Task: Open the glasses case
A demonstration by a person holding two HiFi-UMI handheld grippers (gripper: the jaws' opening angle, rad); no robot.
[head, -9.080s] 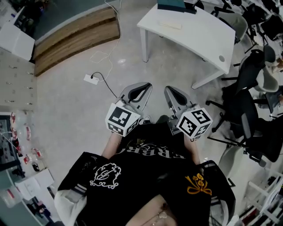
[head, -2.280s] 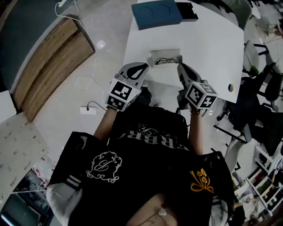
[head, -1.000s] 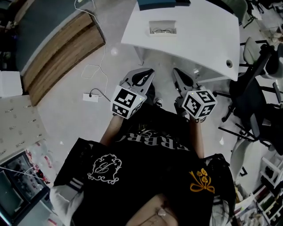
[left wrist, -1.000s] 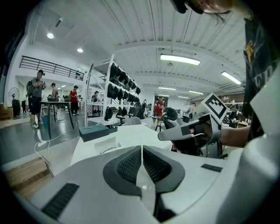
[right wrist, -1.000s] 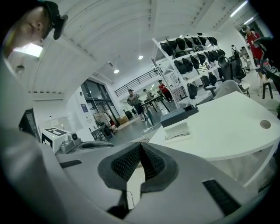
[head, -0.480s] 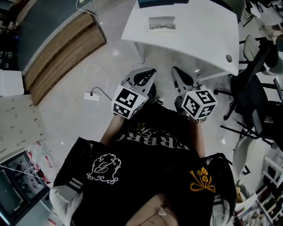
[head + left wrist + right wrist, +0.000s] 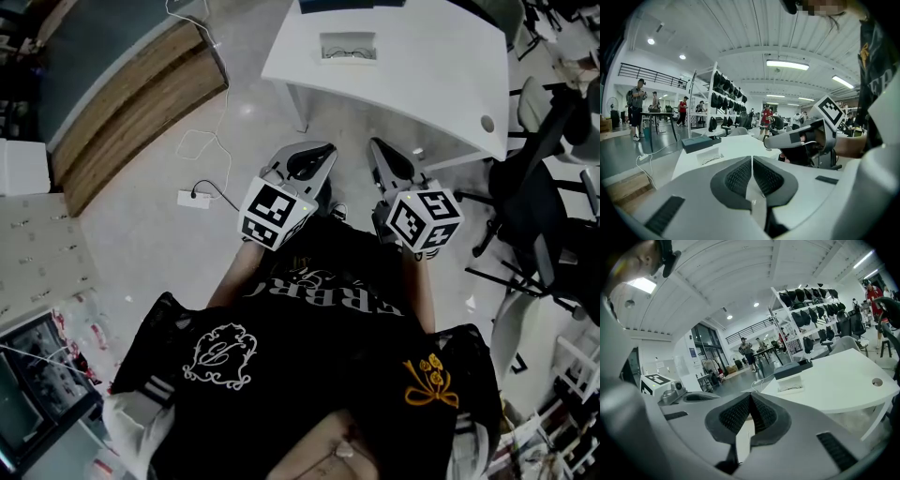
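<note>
The white glasses case (image 7: 348, 47) lies on the white table (image 7: 431, 84), its top open, with a thin pair of glasses showing inside. It also shows small in the left gripper view as the case (image 7: 712, 157) and in the right gripper view as the case (image 7: 790, 384). My left gripper (image 7: 322, 150) and right gripper (image 7: 378, 146) are held close to my body over the floor, well short of the table. Both are shut on nothing, pads touching. The case is far beyond both grippers.
A dark blue box (image 7: 352, 5) sits behind the case at the table's far edge. Black office chairs (image 7: 530, 187) crowd the right side. A wooden step (image 7: 131, 103) runs along the left, with a white cable and plug (image 7: 192, 199) on the floor.
About two seconds ago the grippers were at the table edge near the case; now they are back over the floor. In the last second little has shifted.
</note>
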